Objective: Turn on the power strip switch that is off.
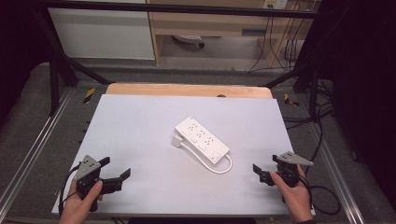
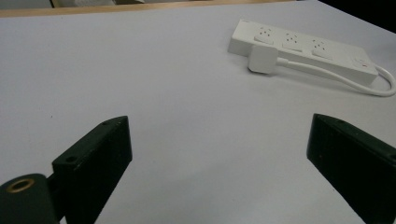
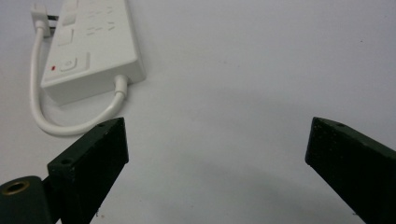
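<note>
- White power strip lies diagonally mid-table on the pale table top, its plug just beside it, its cord looping at the near end.
- Left gripper: jaws spread wide, empty, well apart from the strip.
- Right gripper: jaws spread wide, empty, near the cord loop.
- Bare surface lies between each gripper and the strip.

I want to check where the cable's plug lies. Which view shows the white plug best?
The left gripper view: the plug lies large and whole beside the power strip. The high view shows it small; the right gripper view catches it at the frame's top edge.
</note>
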{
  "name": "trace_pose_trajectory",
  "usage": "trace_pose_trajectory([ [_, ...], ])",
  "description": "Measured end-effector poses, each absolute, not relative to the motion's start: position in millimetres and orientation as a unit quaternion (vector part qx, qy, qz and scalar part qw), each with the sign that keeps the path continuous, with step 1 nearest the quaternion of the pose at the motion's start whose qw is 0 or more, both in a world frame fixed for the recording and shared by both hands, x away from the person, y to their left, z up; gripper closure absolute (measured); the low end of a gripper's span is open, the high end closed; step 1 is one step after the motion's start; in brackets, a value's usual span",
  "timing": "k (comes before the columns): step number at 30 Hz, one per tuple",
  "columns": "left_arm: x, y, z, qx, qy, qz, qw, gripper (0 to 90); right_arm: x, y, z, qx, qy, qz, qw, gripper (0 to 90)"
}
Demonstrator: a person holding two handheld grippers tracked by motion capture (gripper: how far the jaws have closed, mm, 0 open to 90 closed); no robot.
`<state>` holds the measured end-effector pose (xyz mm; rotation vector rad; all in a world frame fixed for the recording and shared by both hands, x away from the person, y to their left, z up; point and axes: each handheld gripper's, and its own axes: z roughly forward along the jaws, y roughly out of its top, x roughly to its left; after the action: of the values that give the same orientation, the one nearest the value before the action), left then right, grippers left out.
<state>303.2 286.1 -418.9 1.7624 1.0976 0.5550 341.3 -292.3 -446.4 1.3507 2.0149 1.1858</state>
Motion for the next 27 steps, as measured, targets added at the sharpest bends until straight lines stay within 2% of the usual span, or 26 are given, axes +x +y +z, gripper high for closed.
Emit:
trace_pose_trajectory([
  [10, 304.6, 284.7, -420.8, 0.724, 0.456, 0.228, 0.465, 6.5, 342.0, -291.8, -442.3, 0.483, 0.728, 0.435, 0.219, 4.8],
  [27, 304.4, 285.6, -422.0, 0.726, 0.454, 0.222, 0.466, 6.4, 341.7, -288.5, -429.1, 0.477, 0.741, 0.436, 0.183, 3.7],
])
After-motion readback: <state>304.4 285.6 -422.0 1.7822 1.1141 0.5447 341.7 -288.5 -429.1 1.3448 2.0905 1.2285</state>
